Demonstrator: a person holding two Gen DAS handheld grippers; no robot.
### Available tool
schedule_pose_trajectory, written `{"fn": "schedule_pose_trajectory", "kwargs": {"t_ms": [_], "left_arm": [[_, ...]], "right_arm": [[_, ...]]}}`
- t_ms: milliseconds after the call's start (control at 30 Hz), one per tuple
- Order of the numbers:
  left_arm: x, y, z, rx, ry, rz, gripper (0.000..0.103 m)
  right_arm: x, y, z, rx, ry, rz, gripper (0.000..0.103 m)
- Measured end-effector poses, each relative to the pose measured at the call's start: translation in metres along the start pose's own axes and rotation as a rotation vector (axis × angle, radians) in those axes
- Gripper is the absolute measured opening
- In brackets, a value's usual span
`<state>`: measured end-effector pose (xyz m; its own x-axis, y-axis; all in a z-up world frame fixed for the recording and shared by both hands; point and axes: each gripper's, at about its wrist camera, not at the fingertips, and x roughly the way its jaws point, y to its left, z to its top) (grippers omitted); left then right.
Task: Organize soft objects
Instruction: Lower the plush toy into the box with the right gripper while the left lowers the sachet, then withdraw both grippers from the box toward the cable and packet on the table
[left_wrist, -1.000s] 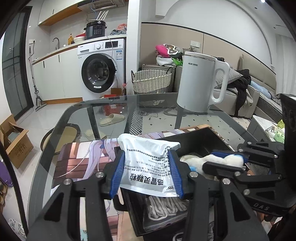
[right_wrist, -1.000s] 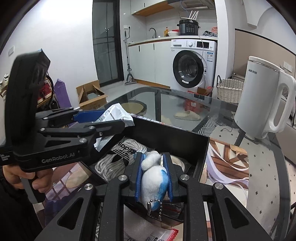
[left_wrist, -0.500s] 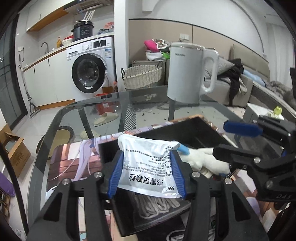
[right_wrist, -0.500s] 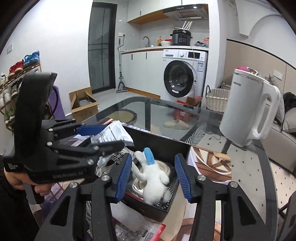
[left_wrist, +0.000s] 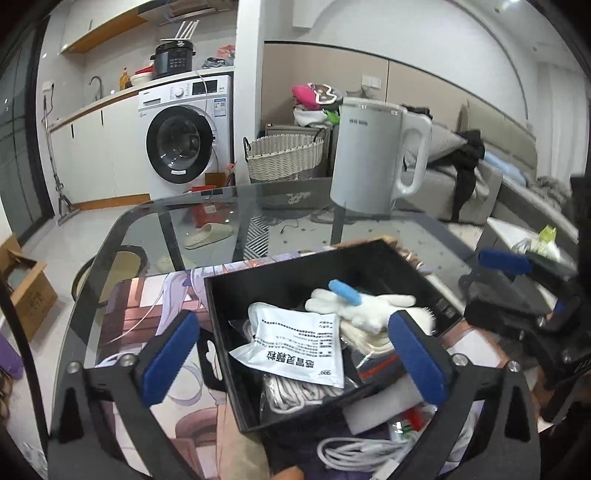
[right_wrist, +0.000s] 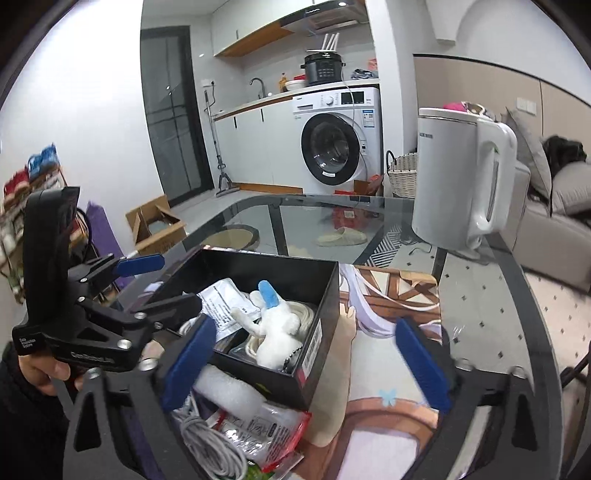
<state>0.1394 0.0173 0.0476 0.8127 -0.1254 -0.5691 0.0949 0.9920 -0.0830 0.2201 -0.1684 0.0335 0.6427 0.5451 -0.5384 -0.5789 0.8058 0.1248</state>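
A black box (left_wrist: 221, 317) (right_wrist: 321, 317) stands on the glass table. In it lie a white sachet with black print (left_wrist: 299, 343) (right_wrist: 221, 302), a white plush toy with a blue ear (left_wrist: 354, 302) (right_wrist: 277, 325) and coiled white rope (left_wrist: 291, 391). My left gripper (left_wrist: 291, 362) is open and empty, just above the box's near edge; it also shows in the right wrist view (right_wrist: 155, 280). My right gripper (right_wrist: 303, 365) is open and empty, near the box's front corner, and shows at the right of the left wrist view (left_wrist: 506, 273).
A white kettle (left_wrist: 376, 155) (right_wrist: 461, 177) stands at the table's far side. A printed mat (right_wrist: 388, 369) lies under the box. White foam (right_wrist: 229, 391), a red-edged packet (right_wrist: 273, 421) and a grey cable (right_wrist: 210, 443) lie in front of the box.
Both grippers opened. The left let the sachet drop into the box; the right had let go of the plush toy, which now lies in the box. Both pulled back.
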Motion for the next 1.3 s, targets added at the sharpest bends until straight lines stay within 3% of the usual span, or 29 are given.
{"fn": "schedule_pose_trajectory", "kwargs": {"t_ms": [267,767,1100,1300], "left_arm": [[-0.025,0.015,-0.013,-0.08,-0.002,0.041,0.103],[-0.048,0.009,-0.057,-0.076,0.024,0.098,0.103],[-0.045,-0.003,-0.068,-0.045,0.057,0.064,0.103],[-0.038,-0.014,-0.072,-0.016,0.095,0.036,0.103]], "right_arm": [[-0.021,0.015,-0.015,-0.016,0.013,-0.011,0.102],[-0.039,0.028,-0.057,-0.041,0.092,-0.046,0.103],[-0.035,0.012,-0.073,-0.014,0.137,-0.089,0.103],[-0.014,0.008,-0.079,-0.017,0.221,-0.127,0.103]]}}
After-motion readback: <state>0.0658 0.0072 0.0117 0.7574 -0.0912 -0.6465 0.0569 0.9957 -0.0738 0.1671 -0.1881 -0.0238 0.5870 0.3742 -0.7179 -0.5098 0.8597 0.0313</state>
